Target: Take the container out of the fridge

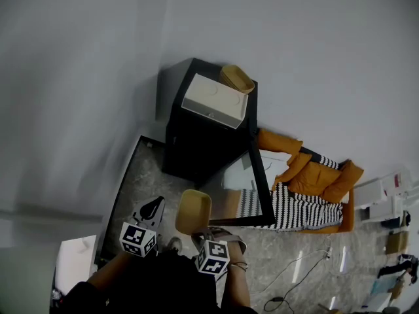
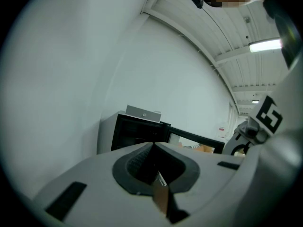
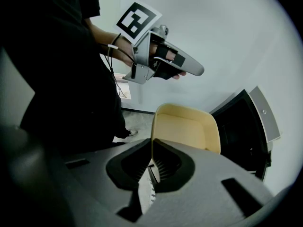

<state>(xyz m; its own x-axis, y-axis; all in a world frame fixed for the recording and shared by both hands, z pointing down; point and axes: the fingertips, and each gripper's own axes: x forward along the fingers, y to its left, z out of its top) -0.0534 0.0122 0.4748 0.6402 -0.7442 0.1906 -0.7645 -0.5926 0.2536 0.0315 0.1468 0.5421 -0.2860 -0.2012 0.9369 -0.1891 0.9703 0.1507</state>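
Right gripper (image 3: pixel 151 148): jaws clamped on the rim of the tan container (image 3: pixel 187 129); I hold it out in the air, clear of the black fridge (image 1: pixel 196 142), whose door (image 1: pixel 262 188) stands open. Left gripper (image 2: pixel 154 148): jaws together, nothing between them, just beside the container

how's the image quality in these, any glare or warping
Head view: dim and fisheye-bent, the fridge nearly black inside. Left gripper view: round dark vignette, a ceiling light blown out at upper right. Right gripper view: the person's torso in deep shadow, the container evenly lit.
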